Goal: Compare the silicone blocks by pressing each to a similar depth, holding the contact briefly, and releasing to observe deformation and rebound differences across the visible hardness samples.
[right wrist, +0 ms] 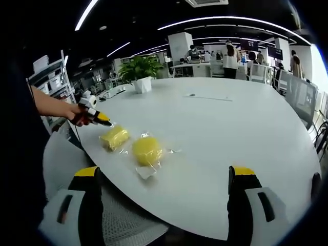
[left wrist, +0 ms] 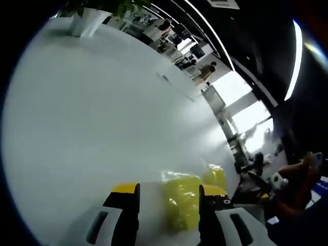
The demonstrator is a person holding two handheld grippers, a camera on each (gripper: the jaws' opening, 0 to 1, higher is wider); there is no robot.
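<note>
Two yellow silicone blocks in clear wrap lie on the white round table [right wrist: 230, 133]: a squarish block [right wrist: 114, 137] and a rounder block [right wrist: 147, 150] beside it. A hand holds my left gripper [right wrist: 97, 118] at the squarish block's far left edge, its tip at or near the wrap. In the left gripper view the left gripper [left wrist: 169, 190] has its jaws apart, with a yellow block [left wrist: 182, 205] just ahead between them and the other block [left wrist: 215, 177] beyond. My right gripper [right wrist: 166, 173] stands wide open, back from the table's near edge, holding nothing.
A potted plant [right wrist: 139, 69] in a white pot stands far across the table. A grey mesh chair [right wrist: 128, 225] sits under the near table edge. Desks, chairs and people fill the room behind.
</note>
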